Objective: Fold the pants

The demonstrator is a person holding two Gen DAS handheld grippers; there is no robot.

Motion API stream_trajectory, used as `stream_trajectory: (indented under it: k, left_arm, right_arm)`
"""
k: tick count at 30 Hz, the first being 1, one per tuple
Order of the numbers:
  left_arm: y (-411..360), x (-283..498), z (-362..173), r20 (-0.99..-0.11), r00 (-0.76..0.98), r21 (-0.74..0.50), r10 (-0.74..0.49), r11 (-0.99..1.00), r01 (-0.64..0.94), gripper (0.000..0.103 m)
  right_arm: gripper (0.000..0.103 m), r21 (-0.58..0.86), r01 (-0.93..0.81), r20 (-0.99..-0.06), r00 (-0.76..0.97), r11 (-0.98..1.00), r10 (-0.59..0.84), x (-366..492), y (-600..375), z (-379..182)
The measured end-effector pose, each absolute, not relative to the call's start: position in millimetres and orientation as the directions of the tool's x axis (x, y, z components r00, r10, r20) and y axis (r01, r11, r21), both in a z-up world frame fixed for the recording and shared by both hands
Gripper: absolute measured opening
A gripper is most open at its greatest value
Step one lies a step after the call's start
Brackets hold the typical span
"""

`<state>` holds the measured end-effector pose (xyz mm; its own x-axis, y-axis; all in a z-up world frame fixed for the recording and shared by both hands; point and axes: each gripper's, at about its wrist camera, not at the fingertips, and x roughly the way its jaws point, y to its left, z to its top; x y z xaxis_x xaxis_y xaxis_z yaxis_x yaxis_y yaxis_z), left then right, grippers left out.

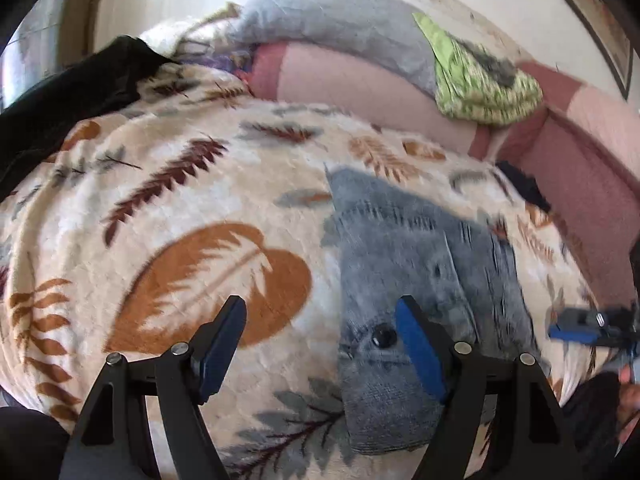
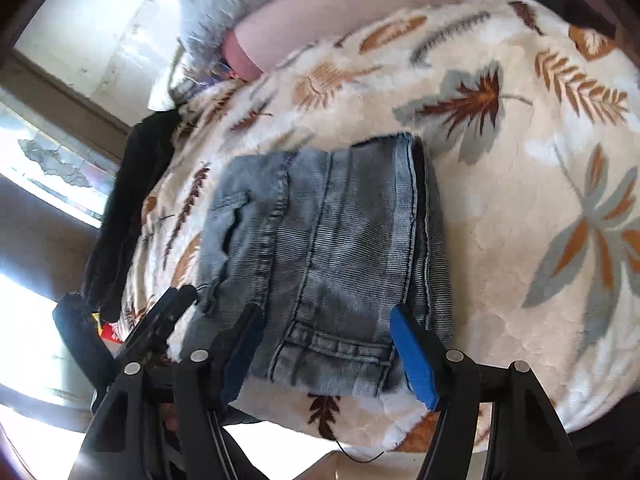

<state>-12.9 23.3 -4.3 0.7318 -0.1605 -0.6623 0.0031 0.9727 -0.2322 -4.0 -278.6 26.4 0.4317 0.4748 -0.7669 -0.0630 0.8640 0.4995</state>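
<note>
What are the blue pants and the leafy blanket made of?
The pants look like faded blue denim: ribbed weave, stitched seams, belt loops and a dark button. The blanket looks like soft plush fleece, probably synthetic: fuzzy, matte pile with printed leaves.

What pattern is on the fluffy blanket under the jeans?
Cream fleece blanket with rust, brown and grey leaf and feather prints; clearest in the right wrist view.
</note>
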Motion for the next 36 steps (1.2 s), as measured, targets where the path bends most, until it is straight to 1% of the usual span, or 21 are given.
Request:
stream_trajectory:
  k: [2, 4, 7, 11, 14, 17, 19, 22, 26, 30, 32, 33, 35, 36]
  left_arm:
    - [29, -14, -2, -0.649, 0.746, -0.242, -0.150, 0.970, -0.016, 0.078]
    - [31, -12, -4, -0.656, 0.741, -0.241, -0.142, 0.970, -0.028, 0.078]
    - [26, -8, -10, -0.677, 0.723, -0.227, -0.137, 0.974, -0.028, 0.077]
    - [15, -6, -11, -0.680, 0.722, -0.192, -0.128, 0.981, -0.007, 0.078]
    - [12, -8, -12, -0.684, 0.718, -0.177, -0.129, 0.984, 0.008, 0.078]
    - [12, -8, -11, -0.682, 0.720, -0.174, -0.129, 0.985, 0.011, 0.078]
    - [13, -8, -11, -0.686, 0.714, -0.182, -0.138, 0.983, 0.015, 0.078]
    - [14, -7, -13, -0.695, 0.704, -0.188, -0.147, 0.982, 0.019, 0.078]
    - [13, -7, -12, -0.695, 0.703, -0.190, -0.149, 0.982, 0.020, 0.078]
    - [11, -8, -13, -0.696, 0.703, -0.184, -0.149, 0.983, 0.026, 0.078]
    - [10, -8, -14, -0.698, 0.700, -0.178, -0.148, 0.984, 0.030, 0.078]
    - [10, -8, -14, -0.699, 0.700, -0.179, -0.150, 0.983, 0.032, 0.078]
    - [9, -9, -14, -0.698, 0.701, -0.175, -0.148, 0.984, 0.034, 0.078]
    - [9, -9, -14, -0.697, 0.702, -0.173, -0.147, 0.984, 0.035, 0.078]
  right_arm:
    - [0.069, 0.497, -0.062, -0.761, 0.448, 0.866, 0.469, -14, -283, 28]
    - [0.069, 0.550, -0.039, -0.740, 0.440, 0.834, 0.509, -26, -292, 26]
    - [0.069, 0.649, 0.046, -0.704, 0.414, 0.759, 0.577, -45, -308, 13]
    - [0.069, 0.758, 0.127, -0.631, 0.392, 0.640, 0.670, -46, -310, -8]
    - [0.069, 0.810, 0.161, -0.577, 0.386, 0.564, 0.720, -39, -304, -15]
    - [0.069, 0.842, 0.159, -0.534, 0.384, 0.516, 0.753, -33, -294, -16]
    - [0.069, 0.840, 0.171, -0.538, 0.385, 0.514, 0.750, -28, -287, -20]
    - [0.071, 0.864, 0.189, -0.500, 0.428, 0.466, 0.753, -22, -287, -26]
    - [0.071, 0.889, 0.176, -0.453, 0.475, 0.423, 0.754, -20, -290, -25]
    - [0.071, 0.889, 0.162, -0.447, 0.504, 0.427, 0.739, -21, -291, -22]
    - [0.071, 0.870, 0.165, -0.478, 0.509, 0.465, 0.715, -19, -291, -23]
    - [0.071, 0.866, 0.184, -0.489, 0.508, 0.465, 0.710, -17, -293, -27]
    - [0.067, 0.861, 0.246, -0.506, 0.491, 0.445, 0.709, -16, -294, -40]
    - [0.067, 0.866, 0.272, -0.499, 0.494, 0.419, 0.712, -18, -295, -44]
